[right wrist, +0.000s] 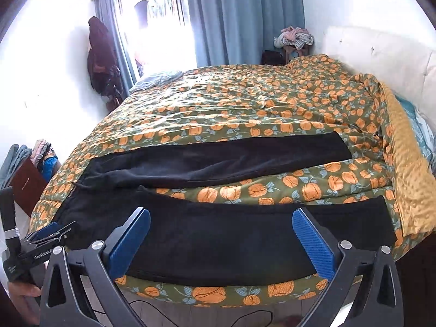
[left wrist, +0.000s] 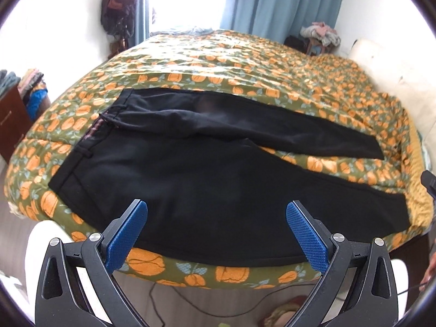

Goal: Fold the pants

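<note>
Black pants lie flat on the bed, waistband at the left, both legs spread apart and running to the right. The near leg lies along the bed's front edge. They also show in the right wrist view. My left gripper is open and empty, hovering over the near edge by the seat of the pants. My right gripper is open and empty, hovering over the near leg. The left gripper also shows at the left of the right wrist view.
The bed carries a green quilt with orange flowers. A white headboard stands at the right. Blue curtains and a bright window are behind. A brown cabinet with clothes stands at the left. Cables lie on the floor below.
</note>
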Motion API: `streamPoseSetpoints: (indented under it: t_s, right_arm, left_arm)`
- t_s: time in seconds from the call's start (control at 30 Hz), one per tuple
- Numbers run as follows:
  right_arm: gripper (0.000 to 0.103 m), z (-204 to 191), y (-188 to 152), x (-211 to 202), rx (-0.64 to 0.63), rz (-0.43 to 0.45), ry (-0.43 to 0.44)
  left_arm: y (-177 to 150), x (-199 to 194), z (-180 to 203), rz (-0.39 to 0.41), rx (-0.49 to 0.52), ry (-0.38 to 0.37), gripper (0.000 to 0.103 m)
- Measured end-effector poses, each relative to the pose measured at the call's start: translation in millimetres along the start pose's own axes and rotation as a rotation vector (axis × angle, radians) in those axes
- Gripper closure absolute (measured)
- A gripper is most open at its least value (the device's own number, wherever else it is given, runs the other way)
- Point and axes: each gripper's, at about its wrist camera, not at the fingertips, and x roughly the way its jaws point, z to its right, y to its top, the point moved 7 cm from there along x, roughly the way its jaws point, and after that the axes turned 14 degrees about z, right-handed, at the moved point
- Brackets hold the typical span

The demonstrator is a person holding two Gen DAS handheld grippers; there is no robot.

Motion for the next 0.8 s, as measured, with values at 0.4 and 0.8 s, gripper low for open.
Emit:
streamPoseSetpoints:
  t_s: [0.4,0.8]
  right_arm:
    - [0.0,21,-56,94,0.064,-0.186,-0.103]
    - [0.0,24,-88,192,0.019,-0.134,-0.107]
  left_arm:
    - [35,101,-85,0.043,-0.074,0.214,0.001]
    - [-19,185,-96,0.063,0.101,0.295,0.0]
